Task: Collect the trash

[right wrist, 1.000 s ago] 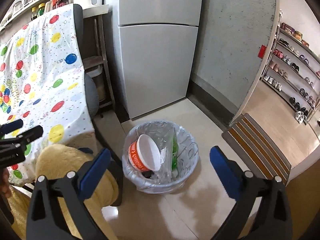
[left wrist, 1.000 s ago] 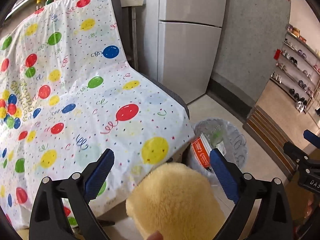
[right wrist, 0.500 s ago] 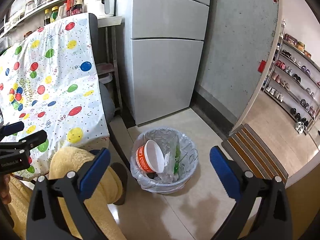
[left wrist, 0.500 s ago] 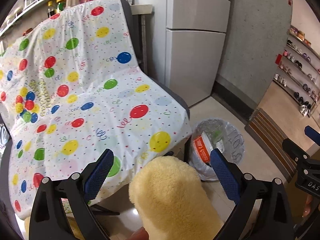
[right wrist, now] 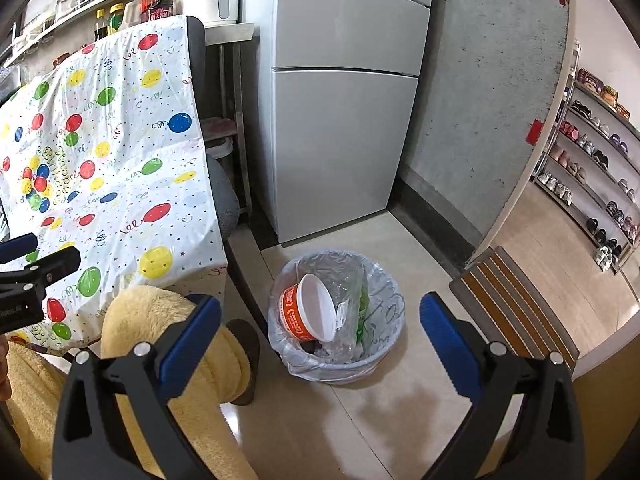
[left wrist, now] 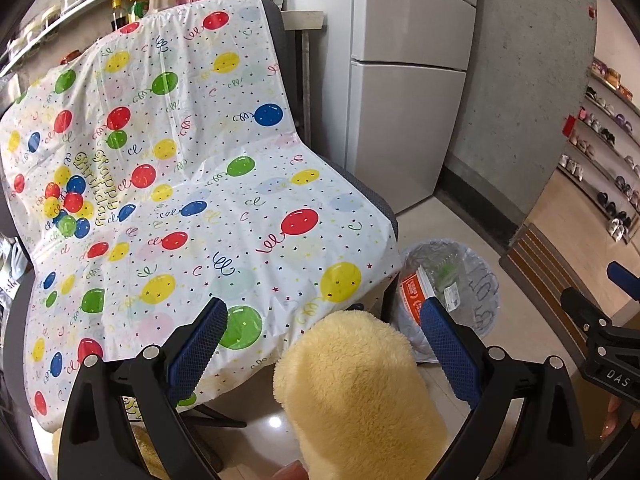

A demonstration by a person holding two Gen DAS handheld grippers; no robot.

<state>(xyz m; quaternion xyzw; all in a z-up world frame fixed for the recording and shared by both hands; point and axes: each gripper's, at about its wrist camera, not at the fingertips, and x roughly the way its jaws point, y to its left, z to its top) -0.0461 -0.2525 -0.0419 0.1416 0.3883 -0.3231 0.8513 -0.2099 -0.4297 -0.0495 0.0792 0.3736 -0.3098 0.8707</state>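
Closest to me, my left gripper (left wrist: pixel 322 344) has its two blue fingers spread wide apart and holds nothing; between them, lower in the left view, I see a knee in fluffy yellow trousers (left wrist: pixel 360 392). My right gripper (right wrist: pixel 320 340) is also wide open and empty, and it hangs above the pale tiled floor (right wrist: pixel 360 420). In the right view the same yellow trousers (right wrist: pixel 160 320) are at the lower left, with a brown slipper (right wrist: pixel 248 356) under the leg, just beside the bin. The trash bin (right wrist: pixel 340 368) stands on the floor between my right fingers, a little further away, and it is lined with a clear plastic bag. Inside it an orange and white paper bowl (right wrist: pixel 308 312) lies tilted on its side, next to crumpled clear plastic and something green that I cannot identify. In the left view the bin (left wrist: pixel 476 280) is partly hidden behind the right finger and the knee. To the left of the bin there is a chair covered with a white birthday sheet (left wrist: pixel 160 200) printed with coloured balloons; the sheet hangs over the seat edge, near the bin but not touching it as far as I can tell. Behind the bin stands a grey fridge (right wrist: pixel 340 120) against a concrete wall. Far at the right, shelves with shoes (right wrist: pixel 592 168) line the wall.
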